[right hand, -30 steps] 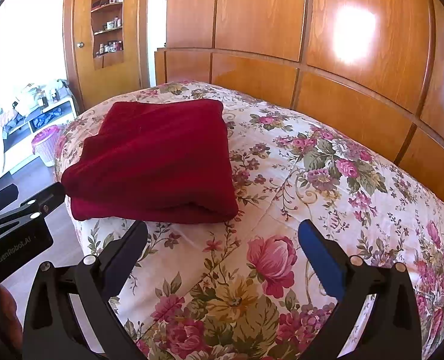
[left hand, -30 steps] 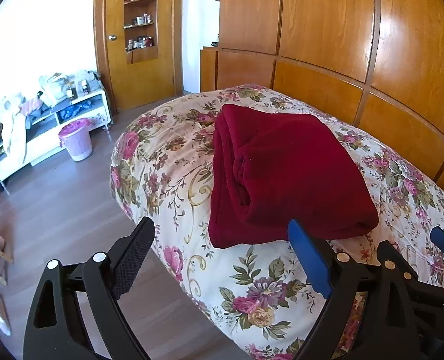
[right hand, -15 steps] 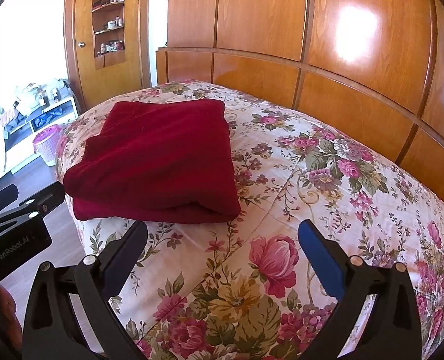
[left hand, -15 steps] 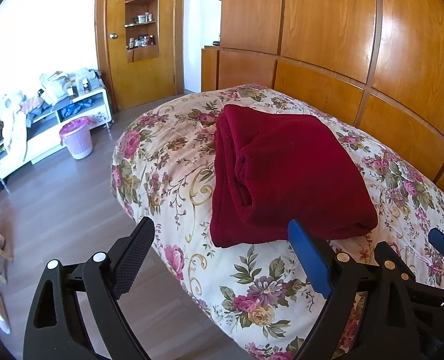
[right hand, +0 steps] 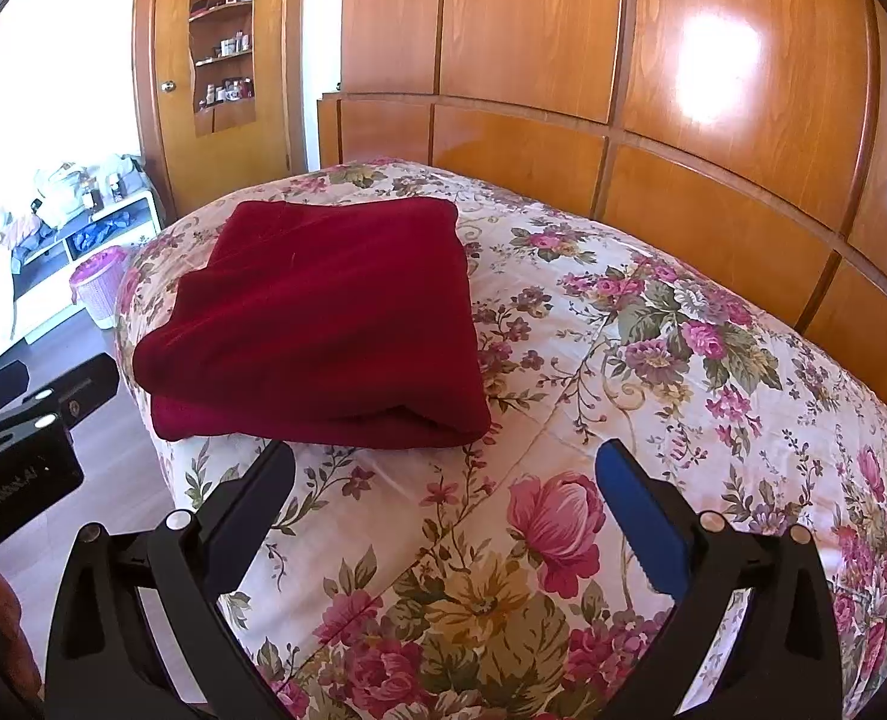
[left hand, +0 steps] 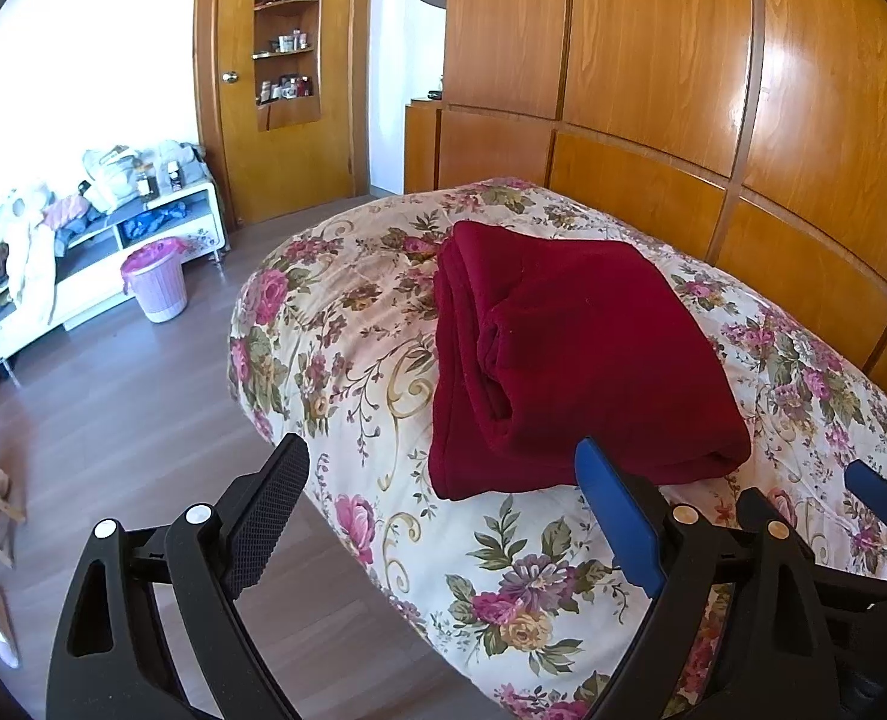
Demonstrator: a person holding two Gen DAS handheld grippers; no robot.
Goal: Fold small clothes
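The dark red fleece garment (left hand: 581,360) lies folded in a thick rectangular bundle on the bed's floral quilt (right hand: 653,396), near its foot end. My left gripper (left hand: 437,516) and right gripper (right hand: 443,510) hover just short of it, jaws spread and empty. Judged step: fold complete. Next move calls for pressing it flat or fetching another garment.
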